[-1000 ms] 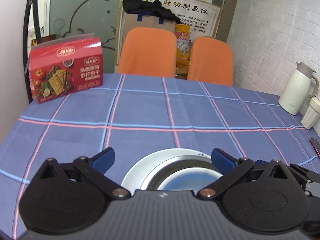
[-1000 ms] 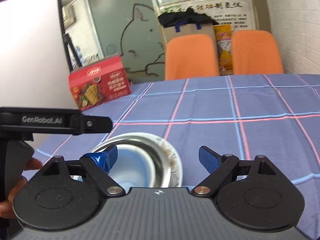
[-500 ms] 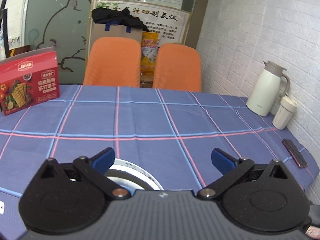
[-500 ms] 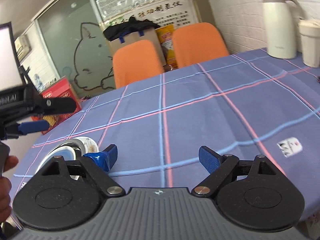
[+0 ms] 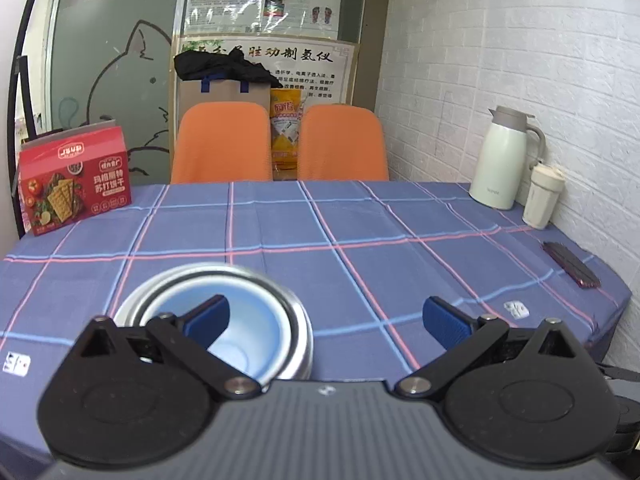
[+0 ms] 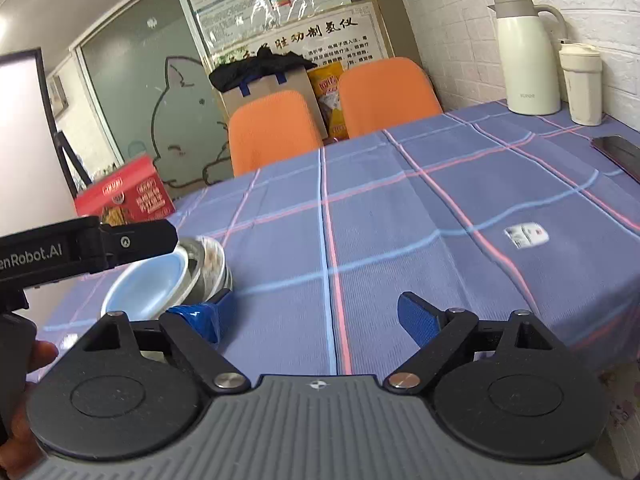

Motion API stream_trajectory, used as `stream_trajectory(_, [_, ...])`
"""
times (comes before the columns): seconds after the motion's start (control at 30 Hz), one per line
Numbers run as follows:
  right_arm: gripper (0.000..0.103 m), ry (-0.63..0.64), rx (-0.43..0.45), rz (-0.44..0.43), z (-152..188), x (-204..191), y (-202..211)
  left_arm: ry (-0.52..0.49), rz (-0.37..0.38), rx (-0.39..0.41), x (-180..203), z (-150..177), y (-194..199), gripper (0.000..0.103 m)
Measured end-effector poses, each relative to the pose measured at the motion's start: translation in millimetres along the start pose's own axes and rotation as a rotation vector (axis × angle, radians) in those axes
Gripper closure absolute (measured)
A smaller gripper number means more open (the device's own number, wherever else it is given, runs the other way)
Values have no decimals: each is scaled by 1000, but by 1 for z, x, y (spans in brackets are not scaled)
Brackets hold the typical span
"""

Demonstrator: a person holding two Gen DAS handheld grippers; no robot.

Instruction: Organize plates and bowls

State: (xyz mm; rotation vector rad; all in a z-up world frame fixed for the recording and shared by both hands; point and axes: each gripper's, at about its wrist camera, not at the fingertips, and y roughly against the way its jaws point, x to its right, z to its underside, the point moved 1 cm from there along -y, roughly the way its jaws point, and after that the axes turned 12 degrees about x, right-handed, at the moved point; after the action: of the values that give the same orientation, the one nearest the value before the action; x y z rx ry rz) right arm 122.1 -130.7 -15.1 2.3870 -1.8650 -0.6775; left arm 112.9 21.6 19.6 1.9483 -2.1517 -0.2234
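Note:
A light blue bowl [image 5: 244, 332] sits nested in a steel bowl [image 5: 294, 320] on the checked tablecloth [image 5: 360, 232], low and left in the left wrist view. My left gripper [image 5: 326, 318] is open, and its left fingertip [image 5: 208, 316] hangs over the blue bowl's inside. In the right wrist view the blue bowl [image 6: 148, 284] and steel bowl [image 6: 196, 264] lie at the left, with a speckled white rim [image 6: 212, 256] around them, blurred. My right gripper [image 6: 312, 316] is open and empty, to the right of the stack. The left gripper's body [image 6: 80, 248] reaches over the bowls.
A red cracker box [image 5: 74, 184] stands at the far left. A white thermos [image 5: 504, 160], a cream cup [image 5: 546, 196] and a dark phone [image 5: 572, 264] sit along the right side by the brick wall. Two orange chairs [image 5: 280, 144] stand behind the table. A hand [image 6: 36, 356] holds the left gripper.
The left wrist view swung right, then back, so the bowls are under its left finger again. The right gripper has drawn away to the right of the stack. Both stayed open.

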Motion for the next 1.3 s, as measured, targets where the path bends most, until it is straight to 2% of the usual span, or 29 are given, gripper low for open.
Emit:
stream_trajectory(0.2, [27, 43, 3, 35, 26, 0, 24, -69, -11, -16, 12, 38, 25, 1])
stream_trajectory(0.37, [27, 109, 22, 73, 35, -4, 46, -50, -11, -34, 10, 56, 45, 0])
stream_trajectory(0.67, [27, 147, 135, 121, 45, -5, 92, -58, -23, 41, 18, 61, 88, 1])
stream_trajectory(0.87, [27, 155, 137, 127, 54, -5, 97, -103, -63, 90, 18, 74, 116, 0])
stream_trajectory(1.03, [27, 164, 118, 137, 60, -6, 93, -88, -53, 29, 16, 80, 105, 0])
stream_trajectory(1.3, [27, 152, 124, 140, 62, 0, 95, -112, -34, 36, 22, 86, 106, 0])
